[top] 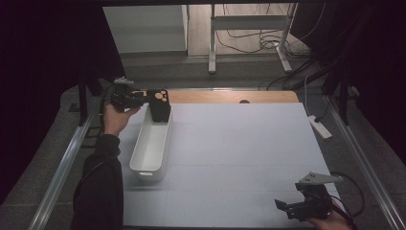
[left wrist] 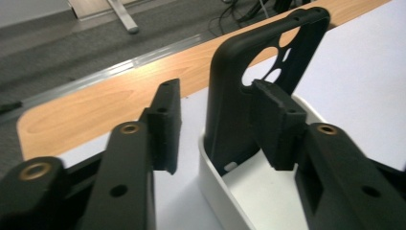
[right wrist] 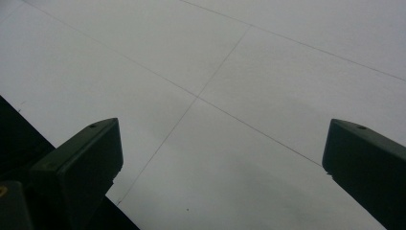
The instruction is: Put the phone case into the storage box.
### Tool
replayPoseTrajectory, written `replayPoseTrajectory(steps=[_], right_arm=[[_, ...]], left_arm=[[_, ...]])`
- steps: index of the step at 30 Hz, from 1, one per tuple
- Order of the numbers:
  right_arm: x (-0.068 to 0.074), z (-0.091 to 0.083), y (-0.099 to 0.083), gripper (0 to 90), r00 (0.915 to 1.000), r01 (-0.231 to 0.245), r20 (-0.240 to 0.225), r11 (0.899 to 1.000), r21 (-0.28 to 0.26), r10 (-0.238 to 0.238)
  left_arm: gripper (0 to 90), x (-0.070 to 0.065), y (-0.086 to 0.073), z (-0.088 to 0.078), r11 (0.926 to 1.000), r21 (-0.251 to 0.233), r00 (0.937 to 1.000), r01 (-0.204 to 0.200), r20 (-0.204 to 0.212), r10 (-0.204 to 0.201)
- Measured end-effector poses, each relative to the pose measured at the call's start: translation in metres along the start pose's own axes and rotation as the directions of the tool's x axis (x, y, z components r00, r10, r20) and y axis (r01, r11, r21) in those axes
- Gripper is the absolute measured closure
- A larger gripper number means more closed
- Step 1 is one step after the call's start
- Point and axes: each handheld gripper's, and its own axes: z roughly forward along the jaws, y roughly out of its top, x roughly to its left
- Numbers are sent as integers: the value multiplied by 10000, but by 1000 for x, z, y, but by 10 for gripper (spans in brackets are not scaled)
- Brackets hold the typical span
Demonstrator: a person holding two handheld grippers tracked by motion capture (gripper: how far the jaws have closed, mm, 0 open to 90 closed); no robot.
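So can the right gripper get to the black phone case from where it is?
Probably not without moving: the right gripper sits at the table's near right corner, while the phone case stands in the white bin far across, though nothing blocks the way.

A lab-like recording bay is suggested — black curtains [top: 43,72] are hung around a white-topped table [top: 239,143], metal rails [top: 62,167] are fitted alongside, and cables [top: 253,40] are strewn across the floor.

Dark long sleeve [top: 98,191] on the left forearm. Both grippers matte black – the left gripper [left wrist: 215,127] shows brass-ringed screw holes along chunky jaws with ribbed pads; the right gripper [top: 301,203] carries a grey three-cornered plate on top, cable trailing right.
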Motion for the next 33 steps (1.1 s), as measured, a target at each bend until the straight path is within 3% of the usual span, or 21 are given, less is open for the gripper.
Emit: replayPoseTrajectory(steps=[11,19,22,33], right_arm=[[1,-1,0,0,10000,8,55,10000,-66,-8],[1,0,0,0,10000,28,55,10000,-35,-28],[2,-1,0,0,10000,59,56,10000,-26,-59],[2,0,0,0,9999,123,104,9999,-24,-123]], left_arm=[[423,-3,-8,-10,9989,70,9981,463,411,-466],[327,-6,-16,-16,9988,71,9977,480,479,-483],[299,-7,-20,-19,9983,93,9960,574,679,-579],[171,-16,-27,-29,9991,135,9954,403,860,-413]])
